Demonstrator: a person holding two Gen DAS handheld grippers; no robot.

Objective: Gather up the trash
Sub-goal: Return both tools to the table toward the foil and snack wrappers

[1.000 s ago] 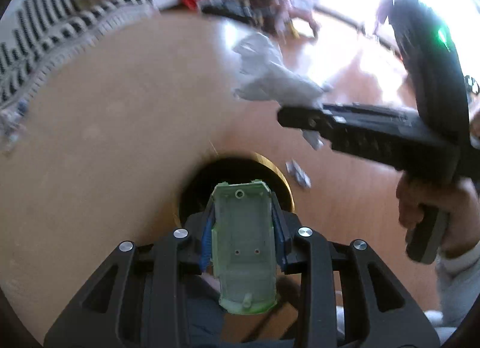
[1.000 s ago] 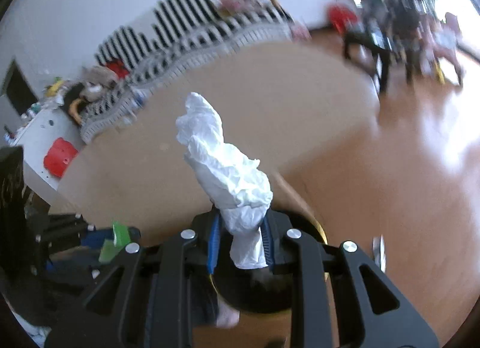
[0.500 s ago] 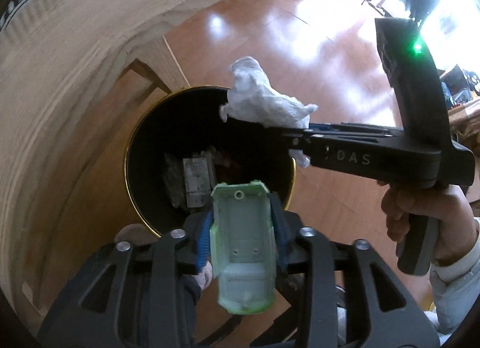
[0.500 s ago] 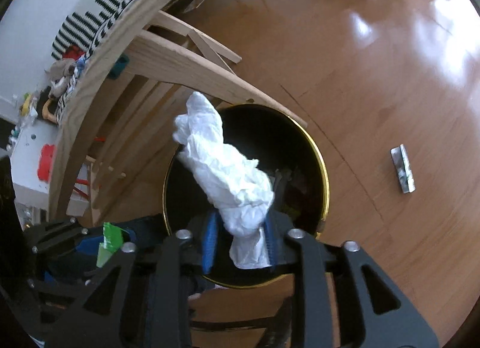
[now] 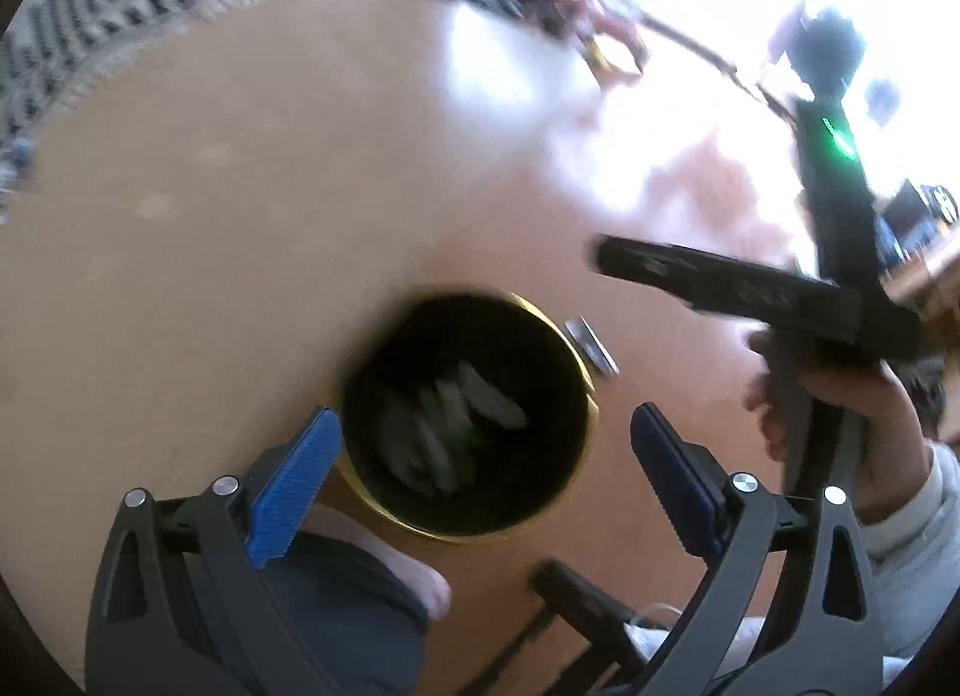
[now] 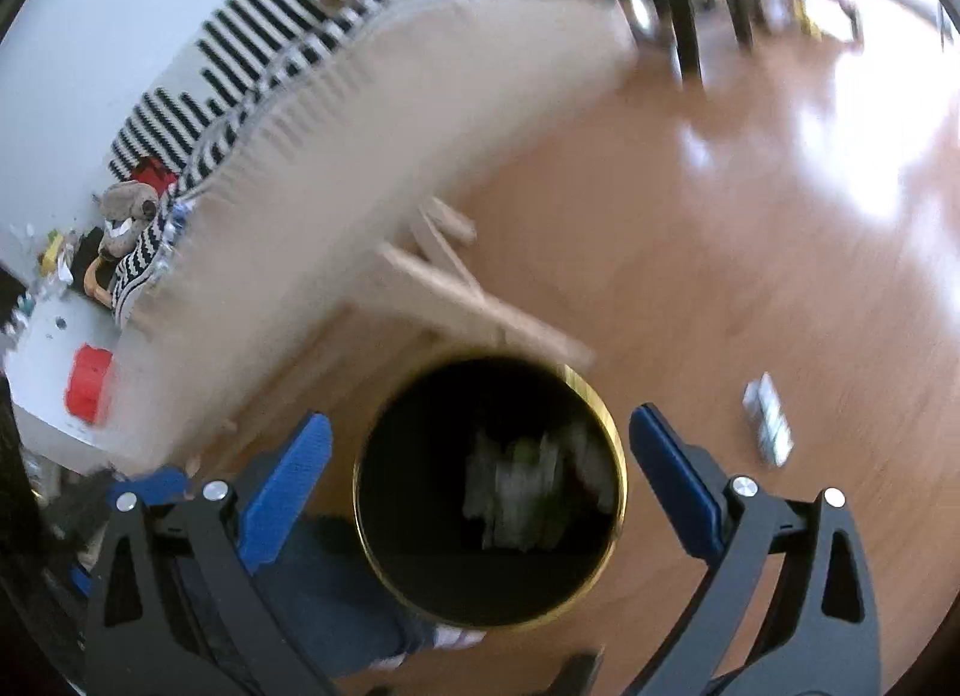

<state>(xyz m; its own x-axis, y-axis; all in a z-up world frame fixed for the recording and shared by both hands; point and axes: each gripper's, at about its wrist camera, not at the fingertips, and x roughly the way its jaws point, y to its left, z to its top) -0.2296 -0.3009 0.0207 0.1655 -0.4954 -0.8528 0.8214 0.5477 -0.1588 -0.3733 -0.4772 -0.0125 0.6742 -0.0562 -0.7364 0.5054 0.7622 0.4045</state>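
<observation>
A black bin with a gold rim [image 5: 585, 396] [image 6: 621, 492] stands on the wood floor below both grippers. Blurred white and green trash [image 5: 450, 426] [image 6: 522, 492] lies inside it. My left gripper [image 5: 480, 477] is open and empty above the bin. My right gripper [image 6: 480, 477] is open and empty above the bin too; it also shows in the left wrist view [image 5: 606, 261], up at the right. A small silver wrapper [image 5: 591, 348] [image 6: 768, 420] lies on the floor to the right of the bin.
A round wooden table [image 5: 210, 186] [image 6: 360, 156] overhangs the bin on the left, its legs [image 6: 456, 288] behind the bin. A striped sofa [image 6: 240, 66] stands beyond. My leg and foot [image 5: 372, 576] are by the bin.
Both grippers have opened. The green plastic piece has left the left gripper and the white tissue the right gripper; both now lie in the bin. Both views have tilted upward.
</observation>
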